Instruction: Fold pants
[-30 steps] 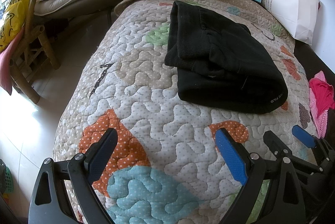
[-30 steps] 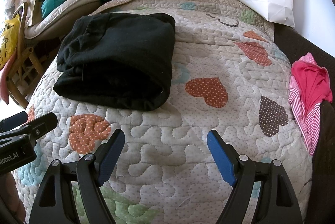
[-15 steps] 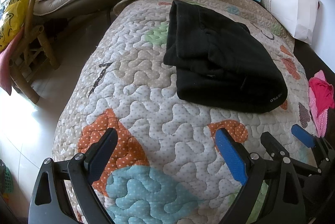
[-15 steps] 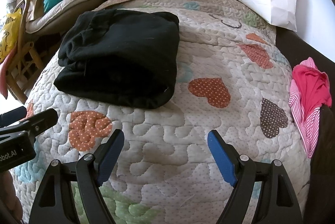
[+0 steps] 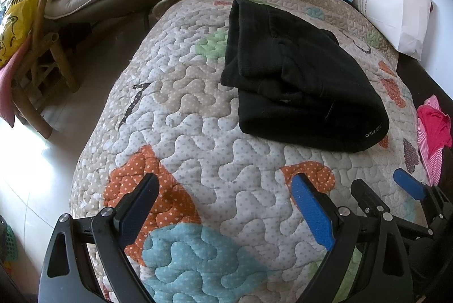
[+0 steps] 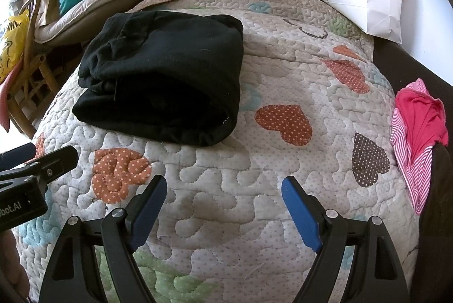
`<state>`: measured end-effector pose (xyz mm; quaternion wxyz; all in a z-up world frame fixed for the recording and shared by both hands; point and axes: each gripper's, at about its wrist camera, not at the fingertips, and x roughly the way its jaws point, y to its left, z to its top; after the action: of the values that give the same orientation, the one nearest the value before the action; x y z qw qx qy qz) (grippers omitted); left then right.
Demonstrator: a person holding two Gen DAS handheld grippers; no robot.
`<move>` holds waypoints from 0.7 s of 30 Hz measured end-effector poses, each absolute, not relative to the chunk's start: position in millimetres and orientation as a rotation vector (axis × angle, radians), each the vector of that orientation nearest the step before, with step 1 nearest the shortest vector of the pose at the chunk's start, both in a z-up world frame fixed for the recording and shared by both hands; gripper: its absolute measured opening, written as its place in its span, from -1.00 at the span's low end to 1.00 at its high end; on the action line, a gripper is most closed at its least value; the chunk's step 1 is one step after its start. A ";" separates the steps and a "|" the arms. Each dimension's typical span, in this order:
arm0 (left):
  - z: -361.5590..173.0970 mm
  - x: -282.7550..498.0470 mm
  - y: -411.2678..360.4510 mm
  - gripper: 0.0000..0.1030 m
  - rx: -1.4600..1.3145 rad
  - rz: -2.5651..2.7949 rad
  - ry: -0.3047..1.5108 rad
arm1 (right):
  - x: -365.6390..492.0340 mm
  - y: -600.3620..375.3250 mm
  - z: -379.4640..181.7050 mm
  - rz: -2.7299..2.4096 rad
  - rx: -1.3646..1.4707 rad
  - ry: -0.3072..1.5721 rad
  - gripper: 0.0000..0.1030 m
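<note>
Black knit pants lie folded into a thick bundle on the patchwork quilted bed cover, well ahead of both tools. The left tool and right tool hang wide open, holding nothing; folding looks finished, so only withdrawal seems left

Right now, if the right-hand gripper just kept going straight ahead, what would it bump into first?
Probably the bare quilt itself. The right gripper, open, points past the folded black pants, which lie to its left, though depth is hard to judge.
</note>
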<state>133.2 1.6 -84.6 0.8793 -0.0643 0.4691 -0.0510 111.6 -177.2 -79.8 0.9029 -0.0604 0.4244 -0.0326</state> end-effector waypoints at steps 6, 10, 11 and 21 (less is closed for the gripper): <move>-85.4 134.0 2.0 0.83 -0.134 -0.106 0.982 | 111.3 -176.8 -79.8 -0.068 -0.124 0.877 0.70; -85.7 135.2 2.0 0.83 -0.133 -0.106 0.983 | 111.1 -176.7 -80.0 -0.068 -0.124 0.877 0.70; -85.9 134.8 1.9 0.83 -0.134 -0.107 0.983 | 110.9 -176.7 -80.0 -0.068 -0.124 0.877 0.70; -86.1 134.5 1.7 0.83 -0.132 -0.107 0.984 | 111.4 -176.2 -80.4 -0.068 -0.125 0.878 0.71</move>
<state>134.5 1.7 -86.1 0.8779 -0.0633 0.4718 -0.0515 111.4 -176.2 -80.4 0.9028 -0.0604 0.4245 -0.0331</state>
